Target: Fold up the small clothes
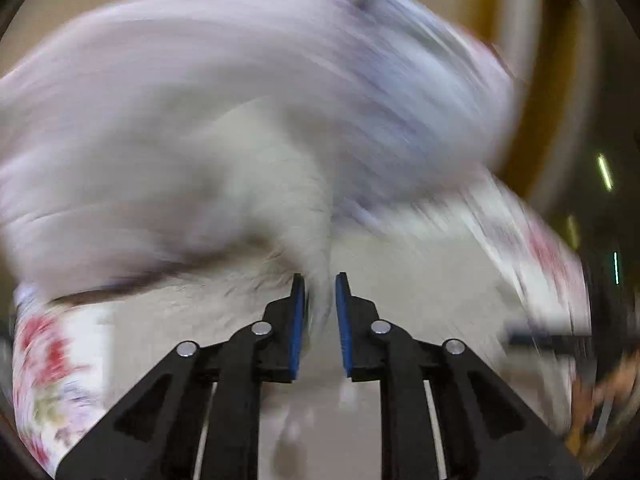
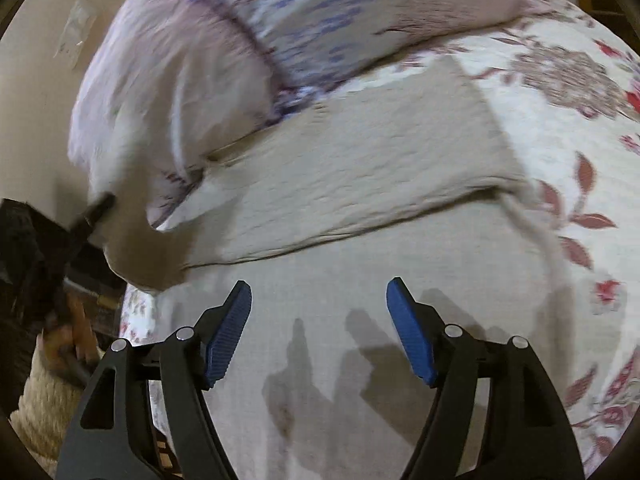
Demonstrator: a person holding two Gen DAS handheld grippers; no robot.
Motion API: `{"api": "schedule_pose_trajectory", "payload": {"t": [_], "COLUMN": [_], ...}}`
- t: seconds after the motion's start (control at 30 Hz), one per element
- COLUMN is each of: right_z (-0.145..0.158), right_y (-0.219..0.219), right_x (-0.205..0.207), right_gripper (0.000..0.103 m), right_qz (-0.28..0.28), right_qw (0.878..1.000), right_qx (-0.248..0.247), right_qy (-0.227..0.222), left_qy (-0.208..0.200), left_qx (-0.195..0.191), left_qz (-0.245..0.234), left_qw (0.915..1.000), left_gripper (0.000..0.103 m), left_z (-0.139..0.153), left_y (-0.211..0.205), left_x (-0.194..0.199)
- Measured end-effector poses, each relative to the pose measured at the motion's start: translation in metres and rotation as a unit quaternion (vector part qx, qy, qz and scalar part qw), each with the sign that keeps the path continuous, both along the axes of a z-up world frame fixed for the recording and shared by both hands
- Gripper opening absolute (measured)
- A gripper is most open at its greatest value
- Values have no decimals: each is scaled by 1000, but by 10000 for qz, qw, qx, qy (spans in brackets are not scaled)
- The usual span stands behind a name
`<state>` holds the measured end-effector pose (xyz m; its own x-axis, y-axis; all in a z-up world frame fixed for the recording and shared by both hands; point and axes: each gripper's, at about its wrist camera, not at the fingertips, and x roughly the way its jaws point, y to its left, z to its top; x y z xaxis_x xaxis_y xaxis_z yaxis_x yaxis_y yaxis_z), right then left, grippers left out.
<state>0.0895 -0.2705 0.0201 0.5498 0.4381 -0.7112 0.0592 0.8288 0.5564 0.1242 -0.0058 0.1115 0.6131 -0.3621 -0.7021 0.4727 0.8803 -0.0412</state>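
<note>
1. While the left gripper (image 1: 320, 300) pinches a fold of the small white fabric garment (image 1: 280, 184) between its blue pads (image 1: 298, 320), the garment hangs lifted off the bed; heavy blur suggests a fast carry or shake-out.
2. Step in hand, as judged: bringing the garment to the work surface, with folding not yet begun.
3. In the right wrist view the same garment (image 2: 176, 112) appears at upper left, beside the lavender floral-print pillow (image 2: 320, 12).
4. The right gripper (image 2: 320, 312) hovers above the bed with its fingers spread wide, holding nothing.
5. Next move calls for laying the garment flat, then the right gripper taking a free edge.
6. Obstruction: a beige textured rectangular cloth (image 2: 360, 152) lies across the floral red-and-white bedspread (image 2: 580, 152), occupying the landing area; the pillow crowds the far side.
</note>
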Motion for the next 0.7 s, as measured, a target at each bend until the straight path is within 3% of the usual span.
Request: {"api": "schedule_pose_trajectory", "payload": {"t": [0.1,0.17,0.3,0.37,0.43,0.47,0.57,0.63,0.7], "right_z": [-6,-10,-36,-47,-52,-56,-73,-81,-82], "right_y": [-29,-52,-90,-94,-91,-88,-73,-62,-56], "right_x": [-15,-34,-70,-82,-95,-100,-116,-123,-125], "right_gripper": [72,72,71,59,53,38,20,12,9], "right_qz": [-243,-465,-648,-525,-279,-94,383,663,777], "right_qw": [9997,9986,9963,9960,9964,9953,9864,9782,9730], "right_qx": [-72,-230,-174,12,269,479,1085,1439,1708], "right_qy": [17,37,539,722,751,840,1172,1342,1342], "left_qy": [387,573,1134,1479,1876,2017,2078,2357,2460], "left_qx": [326,388,299,185,-159,-372,-932,-1470,-1683], "left_qz": [62,799,1968,2375,2591,2611,2497,2355,2359], "left_qw": [9987,9944,9734,9599,9473,9433,9412,9313,9249], "left_gripper": [27,59,70,70,67,63,50,34,32], "left_z": [-27,-40,-62,-78,-93,-99,-98,-101,-103], "left_y": [-21,10,81,116,135,141,141,139,137], "left_x": [-15,-33,-73,-96,-122,-137,-173,-192,-205]}}
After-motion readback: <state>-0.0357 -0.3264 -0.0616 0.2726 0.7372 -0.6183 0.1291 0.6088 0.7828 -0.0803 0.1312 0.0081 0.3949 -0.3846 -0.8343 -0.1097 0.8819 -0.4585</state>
